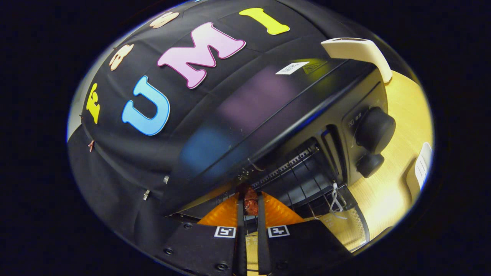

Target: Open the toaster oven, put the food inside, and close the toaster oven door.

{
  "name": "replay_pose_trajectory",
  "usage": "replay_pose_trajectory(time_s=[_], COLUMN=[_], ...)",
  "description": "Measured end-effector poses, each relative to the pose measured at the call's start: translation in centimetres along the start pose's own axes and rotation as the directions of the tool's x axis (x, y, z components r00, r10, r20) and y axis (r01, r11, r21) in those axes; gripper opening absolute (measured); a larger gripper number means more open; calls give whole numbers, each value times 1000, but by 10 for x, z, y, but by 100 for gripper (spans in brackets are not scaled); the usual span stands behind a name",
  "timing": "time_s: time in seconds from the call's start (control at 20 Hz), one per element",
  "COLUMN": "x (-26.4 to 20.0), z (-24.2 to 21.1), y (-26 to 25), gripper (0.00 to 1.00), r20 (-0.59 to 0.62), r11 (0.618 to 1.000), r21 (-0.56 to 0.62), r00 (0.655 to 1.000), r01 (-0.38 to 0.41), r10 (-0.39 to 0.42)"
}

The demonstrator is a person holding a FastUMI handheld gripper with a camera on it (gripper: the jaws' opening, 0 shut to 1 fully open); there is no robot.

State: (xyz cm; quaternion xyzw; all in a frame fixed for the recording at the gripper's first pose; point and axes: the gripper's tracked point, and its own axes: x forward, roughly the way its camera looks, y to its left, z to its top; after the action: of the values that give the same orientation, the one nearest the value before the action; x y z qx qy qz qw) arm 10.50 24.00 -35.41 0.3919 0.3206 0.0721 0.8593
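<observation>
The reddish food [251, 202] sits pinched between my gripper [250, 209] fingers, nearly closed on it, right at the mouth of the open toaster oven [291, 126]. Its wire rack [295, 180] lies just beyond; the knobs [375, 129] sit alongside, above the wooden surface [399, 153].

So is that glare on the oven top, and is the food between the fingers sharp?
Gripper view: the toaster oven top mirrors blurred patches of colour from the wall, not hard glare; fisheye bends its edges; the reddish food between the gripper fingers is small, dim, soft.
</observation>
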Motion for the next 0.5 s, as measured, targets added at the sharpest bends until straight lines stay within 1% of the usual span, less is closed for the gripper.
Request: replay_pose_trajectory(time_s=[0.1,0.15,0.2,0.25,0.35,0.45,0.5], x=[-2,-5,-7,-10,-14,-19,-22], z=[-6,-6,-7,-5,3,7,8], y=[-17,-25,-25,-23,-21,-25,-26], gripper=[24,31,33,40,67,93,96], r20=[-1,-3,-3,11,37,49,53], r11=[995,990,989,988,986,980,978], r21=[-70,-96,-111,-123,-132,-150,-158], r00=[997,995,995,995,994,991,990], r01=[76,98,96,98,104,131,137], r10=[-76,-99,-97,-97,-100,-125,-131])
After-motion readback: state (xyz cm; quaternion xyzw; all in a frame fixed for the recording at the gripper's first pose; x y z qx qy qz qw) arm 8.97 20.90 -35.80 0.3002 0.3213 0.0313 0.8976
